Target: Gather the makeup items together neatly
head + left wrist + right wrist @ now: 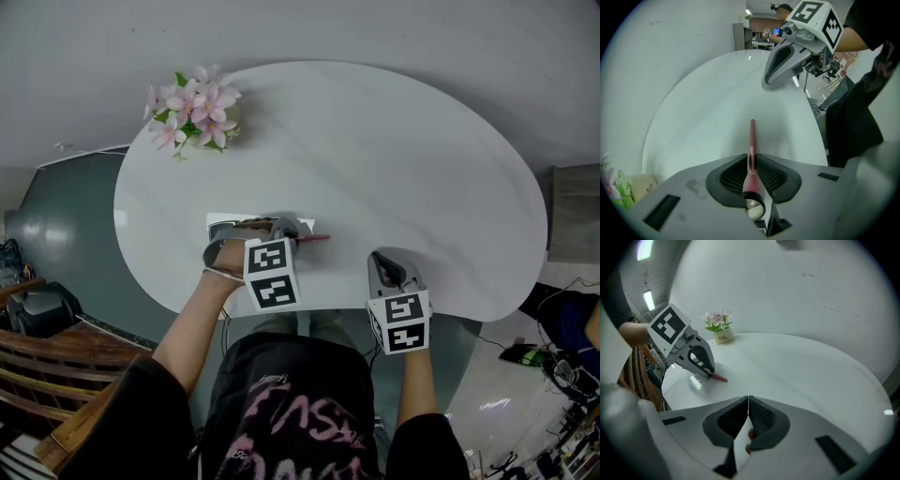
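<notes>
- The left gripper [292, 232] stood at about 7 o'clock on the white oval table [422, 159], close to the near edge and pointing steeply down.
- Its jaws were nearly together, clamped on the handle of a slim red makeup brush [752, 136].
- The handle's thin tip stuck out past the jaws toward 3 o'clock, at or just above the tabletop. Whether it touched could not be told.
- The right gripper [379, 261] sat at about 5 o'clock, well apart from the left one.
- Its jaws were pressed together, and nothing identifiable was held between them.
- A potted pink flower [192, 112] stood at about 10 o'clock and seemed no part of the job.
- A pale rectangular patch [214, 221] lay beside the left gripper. It could not be told whether this was an object or a light reflection.
- Judgement on progress: the brush was the only makeup item in sight, and no gathered group showed anywhere on the table.
- The brush had been picked up but not set down in a place with others, so the gathering looked early or mid-way.
</notes>
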The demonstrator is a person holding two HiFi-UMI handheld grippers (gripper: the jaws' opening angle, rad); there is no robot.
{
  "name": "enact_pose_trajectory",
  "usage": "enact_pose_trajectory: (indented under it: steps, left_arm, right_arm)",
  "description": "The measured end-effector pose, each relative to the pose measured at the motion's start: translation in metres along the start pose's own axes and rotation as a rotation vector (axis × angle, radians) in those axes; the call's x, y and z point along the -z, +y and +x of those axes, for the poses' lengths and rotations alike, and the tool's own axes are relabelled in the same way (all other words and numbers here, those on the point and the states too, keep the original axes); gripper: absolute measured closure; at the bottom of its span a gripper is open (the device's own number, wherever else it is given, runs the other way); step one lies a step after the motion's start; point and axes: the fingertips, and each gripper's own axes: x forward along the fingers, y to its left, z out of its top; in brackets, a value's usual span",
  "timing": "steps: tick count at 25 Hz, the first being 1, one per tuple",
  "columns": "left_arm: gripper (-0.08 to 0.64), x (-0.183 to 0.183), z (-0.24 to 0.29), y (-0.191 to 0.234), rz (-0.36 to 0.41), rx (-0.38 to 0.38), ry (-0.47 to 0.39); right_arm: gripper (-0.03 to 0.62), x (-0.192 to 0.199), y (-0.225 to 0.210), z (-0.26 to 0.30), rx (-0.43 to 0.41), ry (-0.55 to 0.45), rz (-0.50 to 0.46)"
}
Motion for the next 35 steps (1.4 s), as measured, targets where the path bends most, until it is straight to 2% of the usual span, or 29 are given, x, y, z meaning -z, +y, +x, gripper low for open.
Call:
enact_pose_trajectory:
  steps: [5,12,15,25,35]
  left_arm:
    - [0.468,0.003,-0.003,-0.004,-0.016,0.025,-0.014]
    - [0.451,0.002,-0.037,0.008,-0.135,-0.067,-0.16]
    - [0.451,0.011,-0.048,0.01,-0.184,-0.099,-0.188]
    - [0.534,0.048,-0.072,0.006,-0.329,-0.189,-0.253]
    - [0.548,0.087,-0.094,-0.002,-0.511,-0.259,-0.322]
  right_arm:
    - [0.528,-0.004,0.001,0.001,-0.004,-0.01,-0.01]
    - [0.528,-0.015,0.009,0.001,-0.014,-0.033,-0.025]
    - [0.528,-0.023,0.018,0.003,-0.024,-0.044,-0.043]
    - [0.528,-0.042,0.052,0.008,-0.059,-0.069,-0.107]
    - [0.529,-0.062,0.087,0.012,-0.091,-0.099,-0.165]
